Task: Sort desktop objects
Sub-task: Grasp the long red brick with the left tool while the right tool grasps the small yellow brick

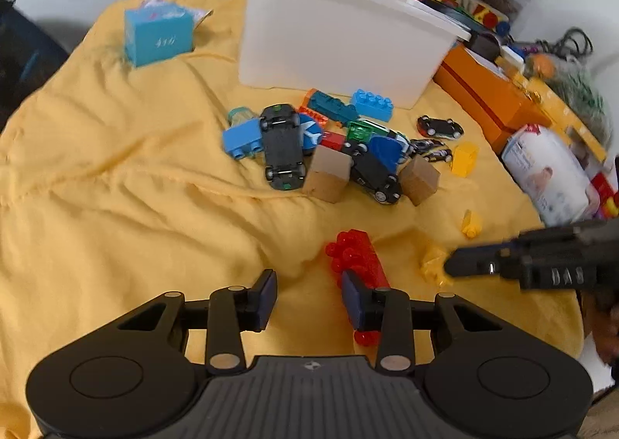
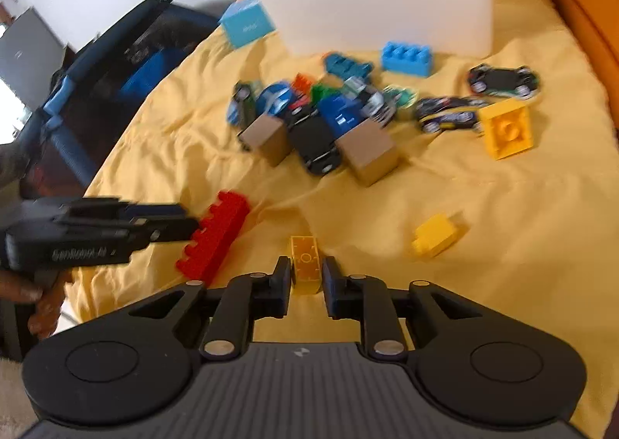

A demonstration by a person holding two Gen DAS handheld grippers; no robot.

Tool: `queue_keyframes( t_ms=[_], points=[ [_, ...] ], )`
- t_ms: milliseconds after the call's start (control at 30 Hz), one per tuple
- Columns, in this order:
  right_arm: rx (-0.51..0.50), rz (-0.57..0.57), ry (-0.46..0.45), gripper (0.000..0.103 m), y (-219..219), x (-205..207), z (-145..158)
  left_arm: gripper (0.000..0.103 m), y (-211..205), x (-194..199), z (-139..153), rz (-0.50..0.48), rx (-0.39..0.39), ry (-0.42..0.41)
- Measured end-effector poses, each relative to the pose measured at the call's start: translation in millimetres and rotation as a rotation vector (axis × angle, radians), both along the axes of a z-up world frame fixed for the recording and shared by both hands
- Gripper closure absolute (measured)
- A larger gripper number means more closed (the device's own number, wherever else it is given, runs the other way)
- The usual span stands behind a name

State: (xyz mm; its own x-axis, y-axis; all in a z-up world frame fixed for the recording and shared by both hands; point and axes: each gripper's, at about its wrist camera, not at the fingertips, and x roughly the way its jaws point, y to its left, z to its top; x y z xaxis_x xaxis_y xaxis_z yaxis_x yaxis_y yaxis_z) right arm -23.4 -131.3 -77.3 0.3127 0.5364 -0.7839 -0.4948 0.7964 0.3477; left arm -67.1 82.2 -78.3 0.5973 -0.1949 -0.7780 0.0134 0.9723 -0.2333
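**Q:** Where the two grippers meet the yellow cloth (image 2: pixel 503 245), which brick lies in which jaw gap?

**A:** Right gripper (image 2: pixel 306 276): a small yellow brick (image 2: pixel 306 259) sits between the fingertips, long axis pointing straight ahead along the fingers, hollow underside up. The fingers stand narrowly apart on either side of it; contact is not evident, so they read as released, closing room small. Left gripper (image 1: pixel 309 284): fingers spread wide, nothing held. The red brick (image 1: pixel 358 255) lies just ahead and toward its right finger, which overlaps the brick's near end; its long axis runs roughly fore-and-aft.

**Q:** Which hand is nearer to which piece?

**A:** Right to the yellow brick; left to the red one. Judged next step: the right jaws need only shut, while the left must shift rightward to straddle the red brick.

**Q:** Destination and legible writing?

**A:** The white bin (image 1: pixel 329 36) stands beyond the toy pile (image 1: pixel 329 144), well apart from both grippers. Raised lettering on the left gripper's side, in the right wrist view, is too blurred to read; the blue box (image 1: pixel 158 37) bears small unreadable marks.
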Motion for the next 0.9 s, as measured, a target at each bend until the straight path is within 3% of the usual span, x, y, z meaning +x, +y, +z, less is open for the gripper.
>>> queue_keyframes(
  t_ms=[167, 267, 367, 467, 567, 733, 867, 900],
  points=[
    [-0.048, -0.078, -0.042, 0.078, -14, 3, 3, 0.061, -15, -5, 6, -0.06, 0.007, -0.009],
    [-0.088, -0.081, -0.125, 0.078, -17, -3, 12, 0.061, -24, -6, 11, -0.067, 0.051, -0.022],
    [-0.097, 0.093, -0.238, 0.078, -5, -21, 25, 0.061, -26, -7, 17, -0.074, 0.04, -0.025],
    [-0.221, 0.254, -0.366, 0.081, 22, -41, 20, 0.062, -32, -6, 18, -0.095, 0.03, -0.02],
    [-0.312, 0.316, -0.432, 0.081, 39, -47, 7, 0.062, -38, -3, 15, -0.118, 0.024, -0.002],
    [-0.42, 0.336, -0.478, 0.079, 49, -42, -8, 0.062, -44, 4, 4, -0.13, 0.031, 0.055],
    [-0.328, 0.268, -0.375, 0.084, 36, -26, -10, 0.062, -44, 8, -2, -0.131, 0.016, 0.075],
    [-0.314, 0.256, -0.357, 0.086, 34, -25, -9, 0.07, -44, 8, -4, -0.133, 0.015, 0.078]
  ],
)
